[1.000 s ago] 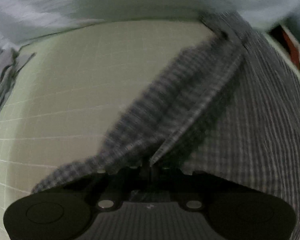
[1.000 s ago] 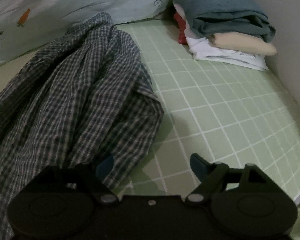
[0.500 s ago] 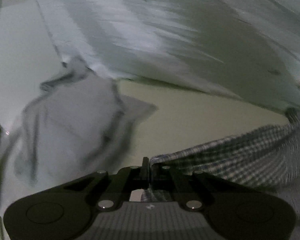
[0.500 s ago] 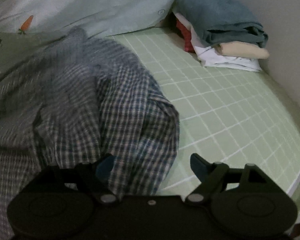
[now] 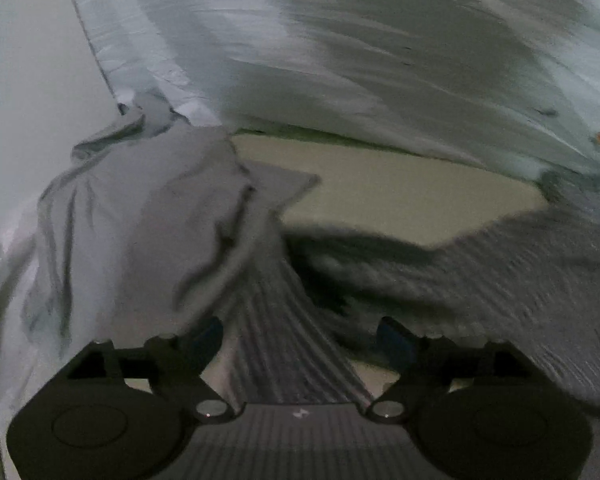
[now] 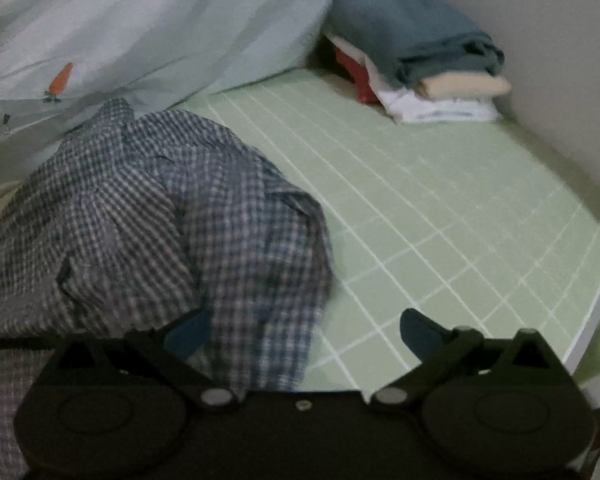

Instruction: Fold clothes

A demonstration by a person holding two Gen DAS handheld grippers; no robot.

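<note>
Left wrist view first: the left gripper (image 5: 300,336) has just been opening, its jaws now wide apart, and a strip of the checked shirt (image 5: 500,272) runs loose between them, no pad pressing on it. A crumpled grey garment (image 5: 140,232) lies beside it, toward the bed's left edge. Over on the right wrist view, the right gripper (image 6: 300,334) has also just spread wider, nothing clamped, with the shirt bunched under its left finger on the green grid sheet (image 6: 440,220). In the far right corner sits a folded stack (image 6: 416,60), so some clothes look finished. The shirt is rumpled and not yet folded, and the grey piece waits too.
</note>
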